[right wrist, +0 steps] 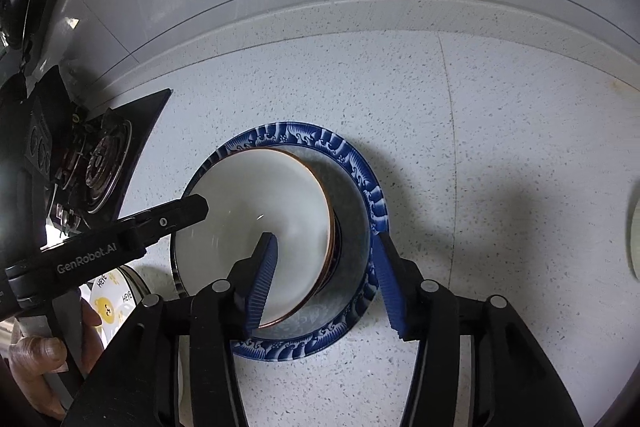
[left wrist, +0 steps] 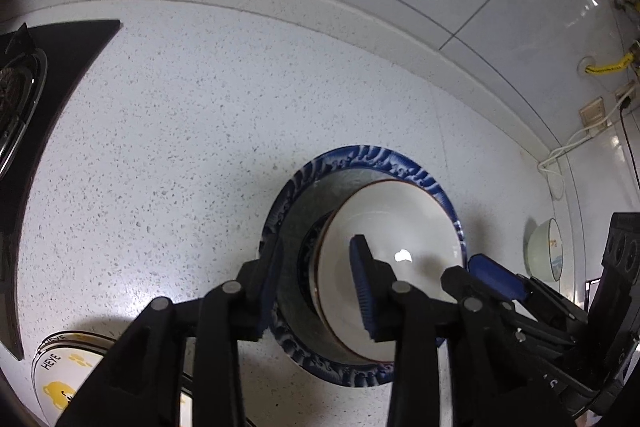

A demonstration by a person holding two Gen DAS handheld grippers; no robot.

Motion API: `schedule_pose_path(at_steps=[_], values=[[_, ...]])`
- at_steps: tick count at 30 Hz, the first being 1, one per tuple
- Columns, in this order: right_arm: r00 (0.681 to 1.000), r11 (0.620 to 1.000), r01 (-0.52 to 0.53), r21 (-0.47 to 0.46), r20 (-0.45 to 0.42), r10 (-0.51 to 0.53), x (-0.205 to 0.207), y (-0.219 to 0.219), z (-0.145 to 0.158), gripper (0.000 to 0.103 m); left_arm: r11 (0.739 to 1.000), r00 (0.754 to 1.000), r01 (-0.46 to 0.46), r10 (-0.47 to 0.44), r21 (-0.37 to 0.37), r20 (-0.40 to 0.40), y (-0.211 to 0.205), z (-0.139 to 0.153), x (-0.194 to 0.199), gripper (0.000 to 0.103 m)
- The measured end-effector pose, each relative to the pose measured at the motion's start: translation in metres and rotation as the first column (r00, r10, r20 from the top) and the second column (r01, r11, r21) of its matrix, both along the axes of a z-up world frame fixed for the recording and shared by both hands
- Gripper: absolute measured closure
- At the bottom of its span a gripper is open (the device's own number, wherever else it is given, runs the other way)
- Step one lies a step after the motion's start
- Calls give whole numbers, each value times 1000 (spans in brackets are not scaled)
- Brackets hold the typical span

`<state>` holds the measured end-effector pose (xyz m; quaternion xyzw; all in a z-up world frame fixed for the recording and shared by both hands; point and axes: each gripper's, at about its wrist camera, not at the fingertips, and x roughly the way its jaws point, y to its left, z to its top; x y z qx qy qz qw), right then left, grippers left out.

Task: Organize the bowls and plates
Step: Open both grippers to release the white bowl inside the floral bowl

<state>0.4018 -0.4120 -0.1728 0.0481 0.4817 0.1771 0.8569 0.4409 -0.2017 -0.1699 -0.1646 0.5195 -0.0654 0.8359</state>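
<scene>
The speckled worktop [left wrist: 168, 131] carries one blue-patterned plate [left wrist: 360, 157] near its back edge, with one white brown-rimmed bowl [left wrist: 392, 227] resting off-centre in it. Only the left wrist view shows a second, pale bowl [left wrist: 544, 251] well apart toward the right end, by the wall. One printed plate [left wrist: 60, 367] lies at the front edge near the black stove [left wrist: 60, 67]. Only the right wrist view shows a hand [right wrist: 36, 359]. The left claw [left wrist: 316, 283] and right claw [right wrist: 324, 283] each stand apart, straddling the dishes' opposite rims, pressing nothing.
</scene>
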Motion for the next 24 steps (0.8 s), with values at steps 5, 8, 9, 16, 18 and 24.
schedule_pose_path(at_steps=[5,8,9,16,18,24], values=[[999,999,31,20,40,-32,-15,-12,11,55,999,999,32,-32,-16,36,-2,13,-21,67],[996,998,54,41,62,-56,-29,-19,18,51,999,997,39,-39,-8,64,-4,23,-35,54],[996,997,61,43,70,-64,-33,-23,20,50,999,997,40,-40,-3,71,-4,26,-39,50],[983,991,124,59,130,-131,-71,-45,39,40,998,989,59,-60,9,135,-8,46,-69,46],[978,988,142,66,143,-150,-81,-51,42,40,997,987,71,-73,19,144,-10,51,-78,43],[964,980,184,79,181,-196,-113,-65,45,35,992,979,124,-123,2,162,-22,57,-105,37]])
